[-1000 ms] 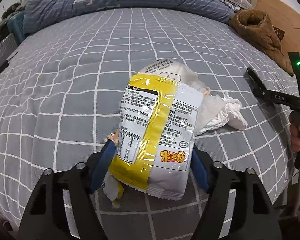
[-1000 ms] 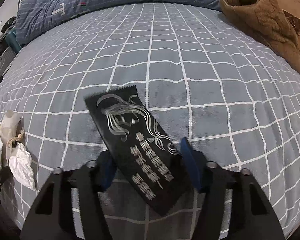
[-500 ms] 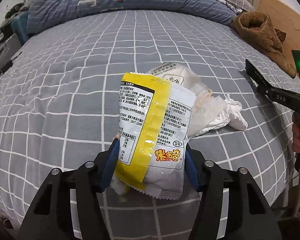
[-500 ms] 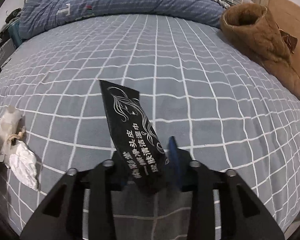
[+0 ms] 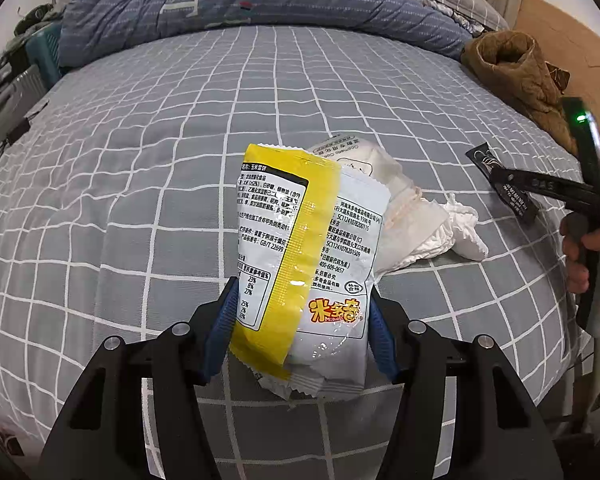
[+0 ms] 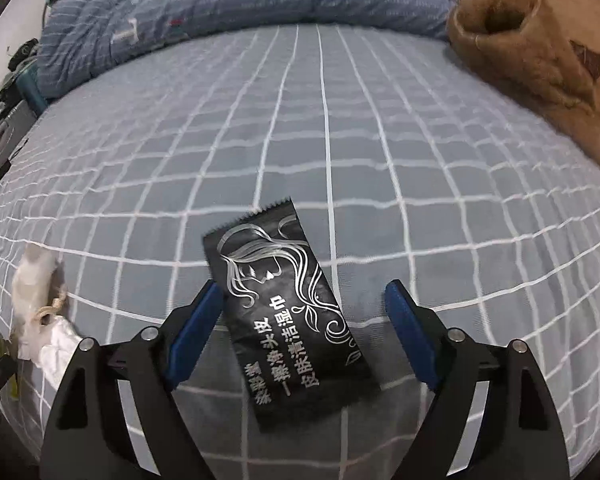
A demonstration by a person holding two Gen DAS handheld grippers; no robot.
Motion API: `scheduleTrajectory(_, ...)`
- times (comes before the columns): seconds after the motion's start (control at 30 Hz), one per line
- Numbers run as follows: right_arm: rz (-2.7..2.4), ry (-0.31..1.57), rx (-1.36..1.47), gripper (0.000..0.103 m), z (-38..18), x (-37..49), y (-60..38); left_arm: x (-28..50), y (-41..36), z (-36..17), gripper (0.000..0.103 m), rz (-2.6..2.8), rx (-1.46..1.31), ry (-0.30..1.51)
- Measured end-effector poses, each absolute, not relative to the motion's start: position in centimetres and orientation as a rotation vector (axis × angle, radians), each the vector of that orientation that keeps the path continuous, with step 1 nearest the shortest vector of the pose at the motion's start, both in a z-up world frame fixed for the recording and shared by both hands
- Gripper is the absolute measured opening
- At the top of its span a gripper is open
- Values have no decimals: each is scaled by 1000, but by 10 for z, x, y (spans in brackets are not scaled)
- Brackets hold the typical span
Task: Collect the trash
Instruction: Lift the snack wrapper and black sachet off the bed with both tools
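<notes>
My left gripper [image 5: 302, 292] is shut on a yellow-and-white snack bag [image 5: 300, 248], which stands upright between the blue pads. Behind it on the bed lie a clear plastic wrapper [image 5: 380, 168] and a crumpled white tissue [image 5: 460, 232]. A black wet-wipe sachet [image 6: 284, 320] lies between the jaws of my right gripper [image 6: 303, 286]. Those jaws are opening: the right pad stands well clear of the sachet and the left pad is at its edge. The left wrist view shows the right gripper [image 5: 512, 180] and the sachet [image 5: 484, 160] at the far right.
The grey checked bedsheet [image 5: 140, 160] covers the whole bed. A blue striped duvet [image 5: 220, 0] is bunched along the far side. A brown fleece garment [image 6: 520, 40] lies at the far right. A person's hand [image 5: 588, 248] holds the right gripper's handle. Furniture stands off the left edge.
The left jaws closed in on the snack bag and now pinch it. The right jaws closed on the black sachet, then spread wide, and the sachet now sits loose between them.
</notes>
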State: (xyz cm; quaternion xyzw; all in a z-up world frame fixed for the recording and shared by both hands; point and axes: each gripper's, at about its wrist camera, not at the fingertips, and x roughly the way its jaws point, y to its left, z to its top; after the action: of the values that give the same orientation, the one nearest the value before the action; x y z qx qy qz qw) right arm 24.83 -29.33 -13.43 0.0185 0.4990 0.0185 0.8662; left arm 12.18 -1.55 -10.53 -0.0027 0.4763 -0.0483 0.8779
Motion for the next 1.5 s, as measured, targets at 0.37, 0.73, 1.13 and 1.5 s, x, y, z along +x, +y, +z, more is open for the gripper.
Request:
scheduleTrajectory(0.37, 71, 1046, -31, 41, -133, 249, -275, 125, -14, -105, 56, -88, -17, 994)
scheduleTrajectory(0.73, 50, 938, -30, 38, -97, 221, -273, 125, -11, -100, 56, -88, -40, 977)
scheduleTrajectory(1.13, 91, 911, -19, 38, -74, 172, -248, 113, -3, -79, 56, -85, -51, 938)
scheduleTrajectory(1.5, 135, 874, -45, 38, -53, 133, -197, 70, 36, -70, 55, -44, -93, 923)
